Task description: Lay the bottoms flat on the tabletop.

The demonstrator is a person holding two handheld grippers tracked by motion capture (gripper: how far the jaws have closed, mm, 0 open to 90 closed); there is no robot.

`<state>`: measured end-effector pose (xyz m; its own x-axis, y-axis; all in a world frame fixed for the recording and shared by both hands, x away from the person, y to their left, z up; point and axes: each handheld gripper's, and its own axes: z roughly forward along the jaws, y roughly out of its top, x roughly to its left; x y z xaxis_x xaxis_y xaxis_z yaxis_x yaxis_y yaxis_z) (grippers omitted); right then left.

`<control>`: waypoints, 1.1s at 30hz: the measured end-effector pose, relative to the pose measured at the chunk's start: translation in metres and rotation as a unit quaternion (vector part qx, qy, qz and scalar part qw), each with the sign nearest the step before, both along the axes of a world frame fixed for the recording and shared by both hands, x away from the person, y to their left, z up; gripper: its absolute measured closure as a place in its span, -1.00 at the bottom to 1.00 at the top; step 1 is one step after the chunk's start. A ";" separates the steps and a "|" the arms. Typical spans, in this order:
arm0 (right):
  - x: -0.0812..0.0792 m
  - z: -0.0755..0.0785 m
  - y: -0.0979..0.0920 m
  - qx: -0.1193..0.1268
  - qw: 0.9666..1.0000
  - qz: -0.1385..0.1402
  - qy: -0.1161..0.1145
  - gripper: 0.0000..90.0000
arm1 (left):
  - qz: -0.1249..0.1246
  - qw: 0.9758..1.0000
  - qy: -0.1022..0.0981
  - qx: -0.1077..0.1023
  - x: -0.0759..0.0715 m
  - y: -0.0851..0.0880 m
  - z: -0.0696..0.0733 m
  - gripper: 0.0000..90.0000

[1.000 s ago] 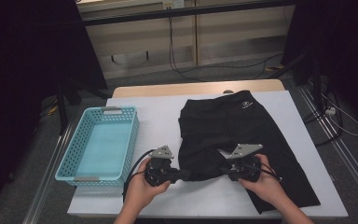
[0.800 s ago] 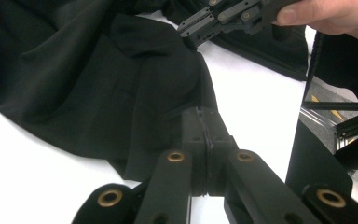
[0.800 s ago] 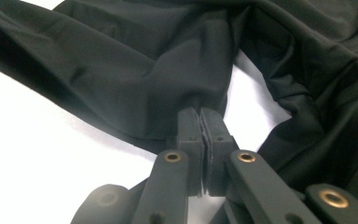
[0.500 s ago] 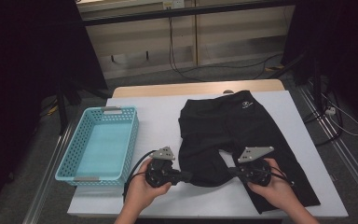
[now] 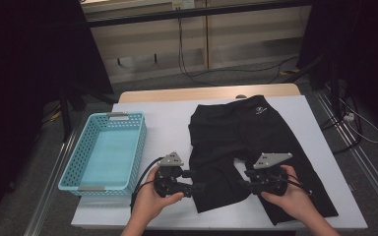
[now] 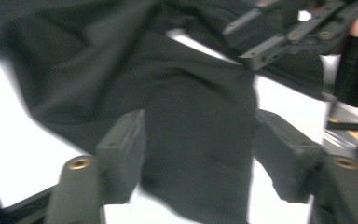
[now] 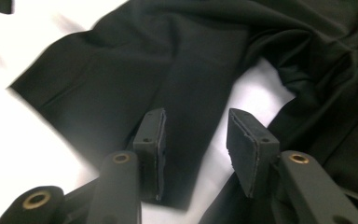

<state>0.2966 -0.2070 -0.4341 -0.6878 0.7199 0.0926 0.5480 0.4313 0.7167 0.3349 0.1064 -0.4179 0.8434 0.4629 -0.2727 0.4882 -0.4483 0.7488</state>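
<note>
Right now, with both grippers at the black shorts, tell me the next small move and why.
Probably close the left gripper on the near leg hem of the black fabric shorts. Its jaws have just been opening and stand apart with cloth between them, unpinched; the right gripper is open too, so nothing is held yet.

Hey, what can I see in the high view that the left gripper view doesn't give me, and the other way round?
The high view alone takes in the light blue basket, both hands, the floor and the wall behind. The left gripper view alone gives a close look between the left gripper and its pads: they stand apart with a fold of cloth between them, the jaws having just opened. Both views share the black shorts, the white table and the right gripper.
</note>
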 end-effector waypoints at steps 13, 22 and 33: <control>0.018 -0.016 0.017 -0.016 0.999 -0.019 0.023 0.95 | 0.072 0.996 -0.036 0.040 0.016 0.009 -0.011 -0.39; 0.005 -0.002 -0.002 0.008 1.000 -0.016 0.019 0.97 | 0.105 0.992 -0.028 0.062 0.029 0.004 -0.024 -0.16; -0.006 -0.001 -0.017 0.000 1.000 -0.024 0.017 0.97 | 0.106 0.992 -0.020 0.062 0.040 -0.014 -0.036 0.18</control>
<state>0.2904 -0.2244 -0.4349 -0.6492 0.7519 0.1143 0.5915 0.4047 0.6974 0.3752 0.0929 -0.4538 0.7324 0.6593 -0.1701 0.5522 -0.4291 0.7148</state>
